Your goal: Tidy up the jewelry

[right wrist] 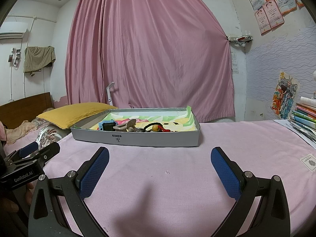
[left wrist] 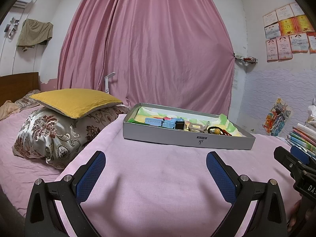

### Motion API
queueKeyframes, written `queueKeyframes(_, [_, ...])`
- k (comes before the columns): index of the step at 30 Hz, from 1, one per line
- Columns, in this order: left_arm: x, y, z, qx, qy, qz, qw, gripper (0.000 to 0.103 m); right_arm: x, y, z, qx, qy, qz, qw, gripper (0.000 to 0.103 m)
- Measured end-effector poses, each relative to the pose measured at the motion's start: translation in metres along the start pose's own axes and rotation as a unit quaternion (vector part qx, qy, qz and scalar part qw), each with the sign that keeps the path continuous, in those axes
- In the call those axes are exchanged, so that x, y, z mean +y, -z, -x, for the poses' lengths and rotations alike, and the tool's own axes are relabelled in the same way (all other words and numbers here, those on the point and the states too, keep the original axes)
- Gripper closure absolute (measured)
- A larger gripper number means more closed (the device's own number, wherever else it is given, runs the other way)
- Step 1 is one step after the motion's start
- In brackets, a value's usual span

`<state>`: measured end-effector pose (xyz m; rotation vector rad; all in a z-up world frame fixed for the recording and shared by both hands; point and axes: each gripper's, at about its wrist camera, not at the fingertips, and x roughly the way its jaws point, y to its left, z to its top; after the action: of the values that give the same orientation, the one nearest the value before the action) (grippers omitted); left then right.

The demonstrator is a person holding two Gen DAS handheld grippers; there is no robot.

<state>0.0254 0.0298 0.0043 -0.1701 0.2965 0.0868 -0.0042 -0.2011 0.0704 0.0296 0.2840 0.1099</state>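
A shallow grey box [left wrist: 177,136] [right wrist: 138,138] with a colourful paper lining sits on the pink-covered surface ahead of both grippers. In it lie a light blue watch [left wrist: 164,122] [right wrist: 106,125], a beige hair claw [left wrist: 197,127] [right wrist: 126,126], and a black cord with a yellow bead [left wrist: 216,131] [right wrist: 155,127] and red string. My left gripper [left wrist: 156,158] is open and empty, short of the box. My right gripper [right wrist: 160,154] is open and empty, also short of the box. Each gripper shows at the edge of the other's view.
A yellow pillow [left wrist: 75,100] on a floral pillow [left wrist: 51,134] lies left on the bed. A stack of books [right wrist: 304,116] stands at the right. A pink curtain [left wrist: 148,49] hangs behind. A small label [right wrist: 309,162] lies on the cloth at right.
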Motion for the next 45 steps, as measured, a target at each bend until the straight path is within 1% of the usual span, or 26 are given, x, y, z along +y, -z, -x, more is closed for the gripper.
queueKeyframes(45, [-0.0014,-0.0004,-0.0004,0.001,0.001,-0.004,1.0000,0.001,0.0094,0.0043,0.0020,0.005,0.001,0.001,1.000,0.002])
